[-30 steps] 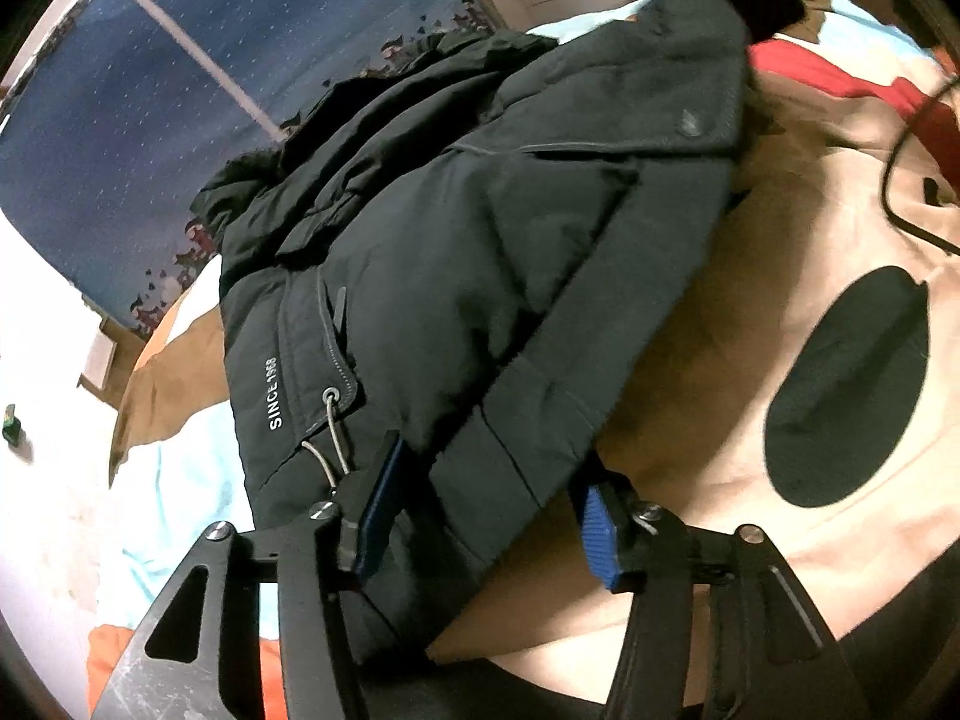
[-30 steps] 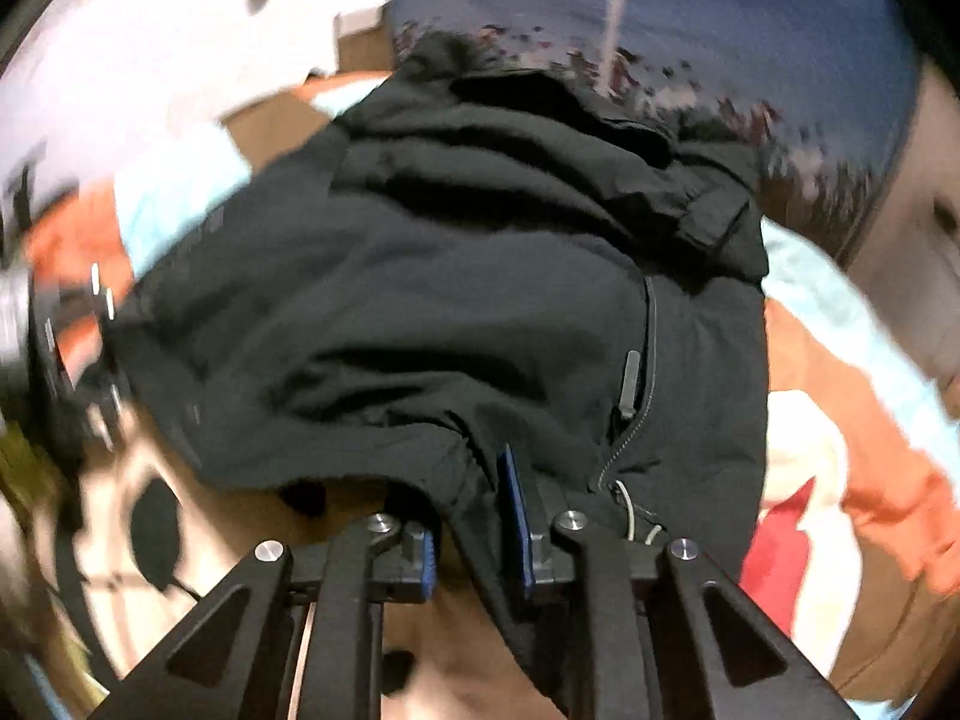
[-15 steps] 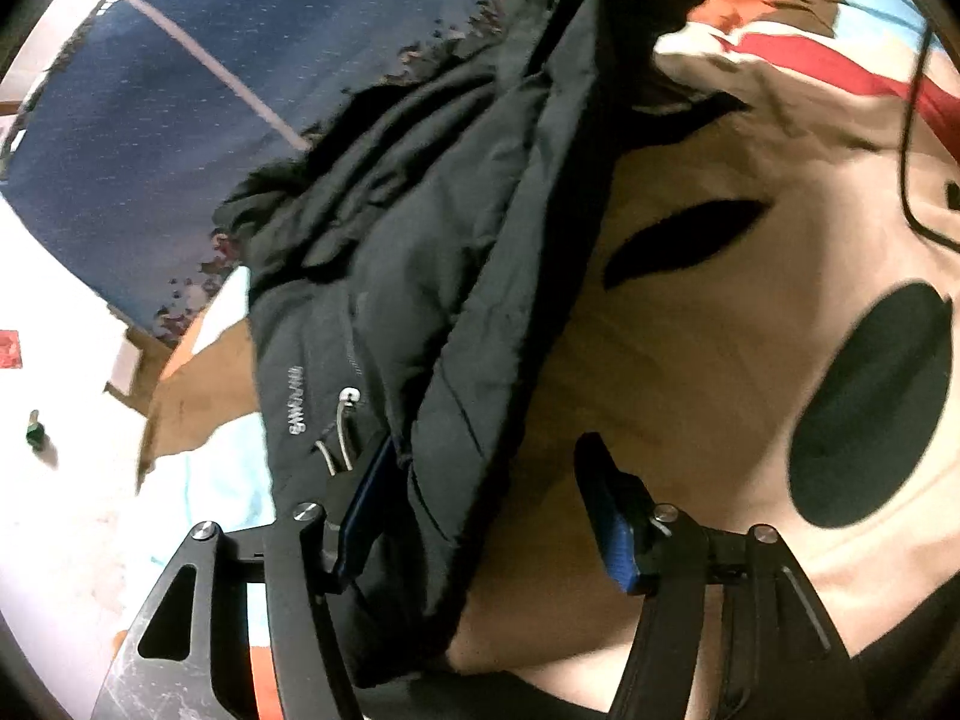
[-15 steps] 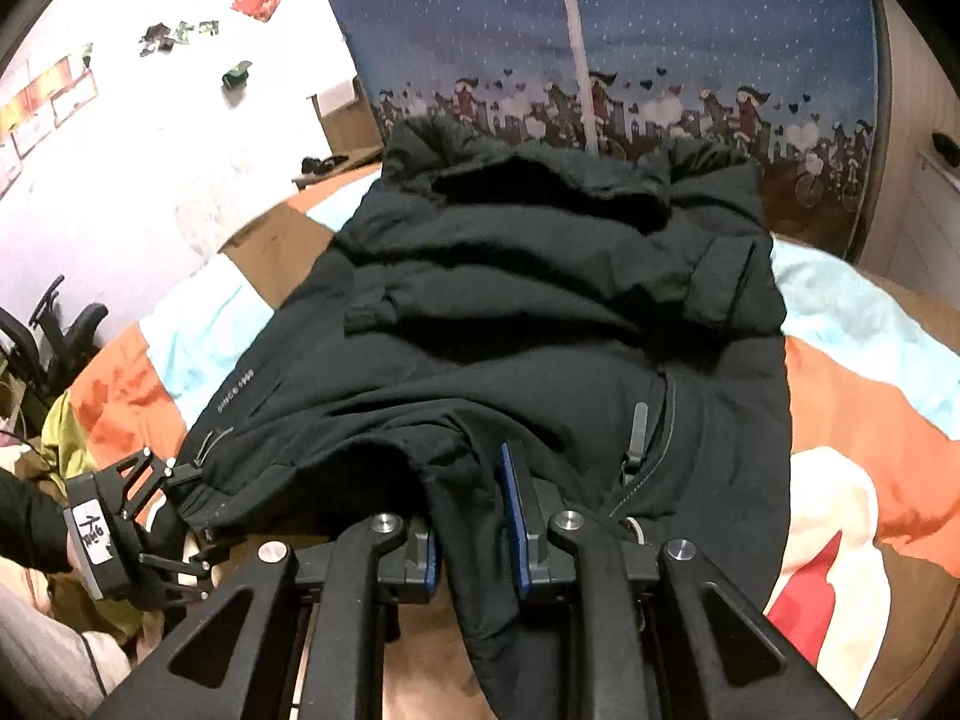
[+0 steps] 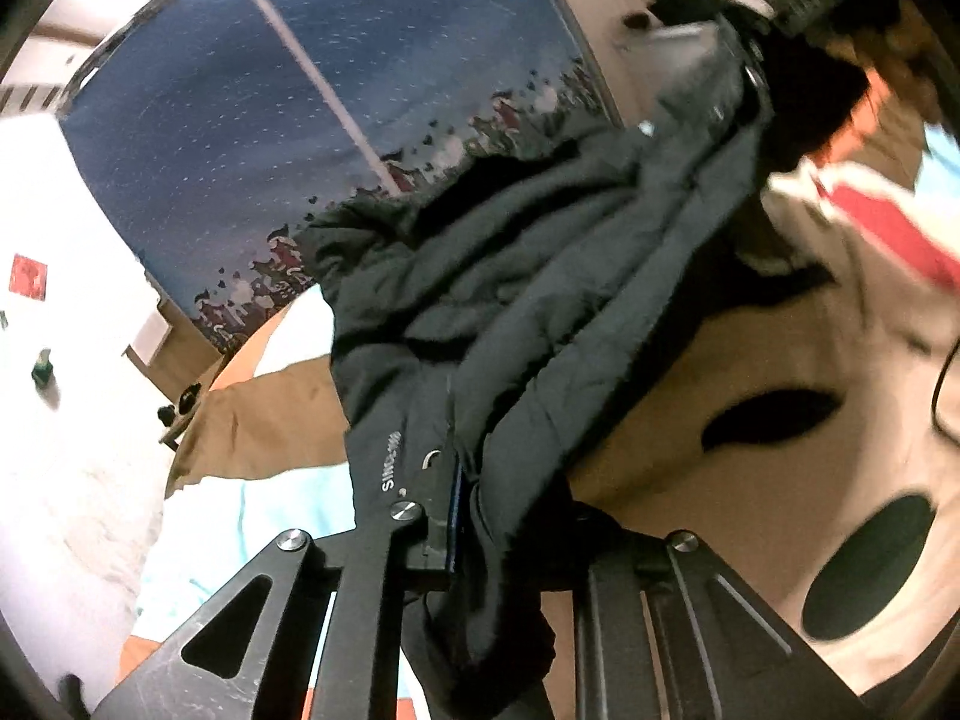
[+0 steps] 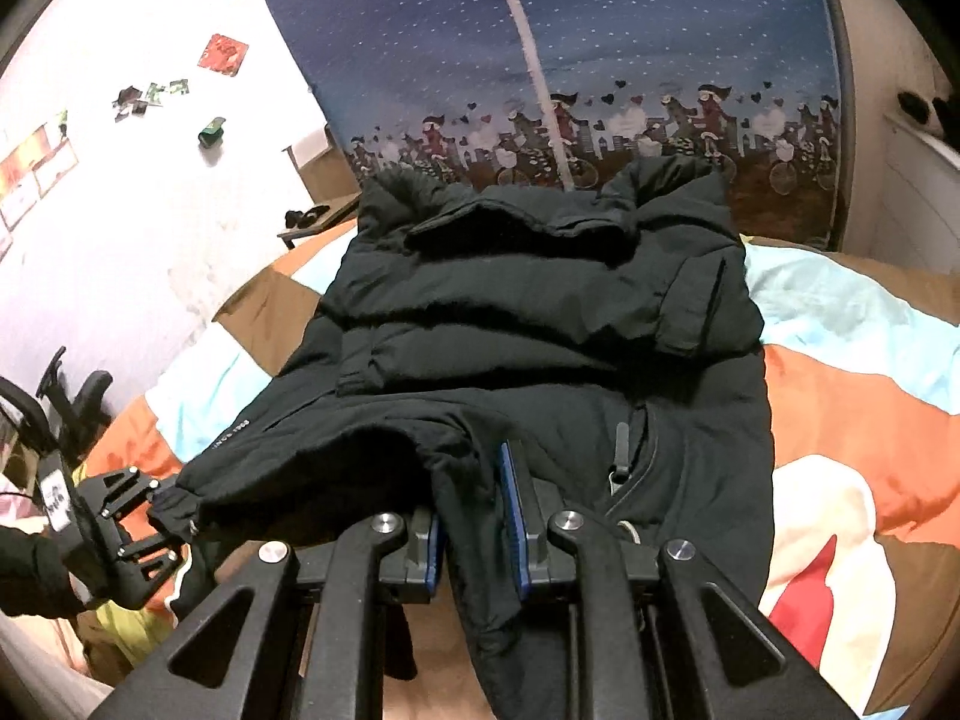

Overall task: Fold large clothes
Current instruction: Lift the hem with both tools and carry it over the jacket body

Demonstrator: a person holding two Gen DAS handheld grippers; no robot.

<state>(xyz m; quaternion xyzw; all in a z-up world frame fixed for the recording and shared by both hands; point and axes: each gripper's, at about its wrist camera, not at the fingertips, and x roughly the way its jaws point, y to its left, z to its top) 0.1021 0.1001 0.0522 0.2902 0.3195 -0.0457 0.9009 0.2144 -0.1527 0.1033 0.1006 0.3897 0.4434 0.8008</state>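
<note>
Left wrist view
Left gripper: jaws had just been closing; hem of the jacket was clamped between them.
Jacket: was held raised off the bed at that hem.

Right wrist view
Right gripper: was clenched on the jacket's near hem.
Jacket: was spread along the bed, collar at the curtain.
</note>
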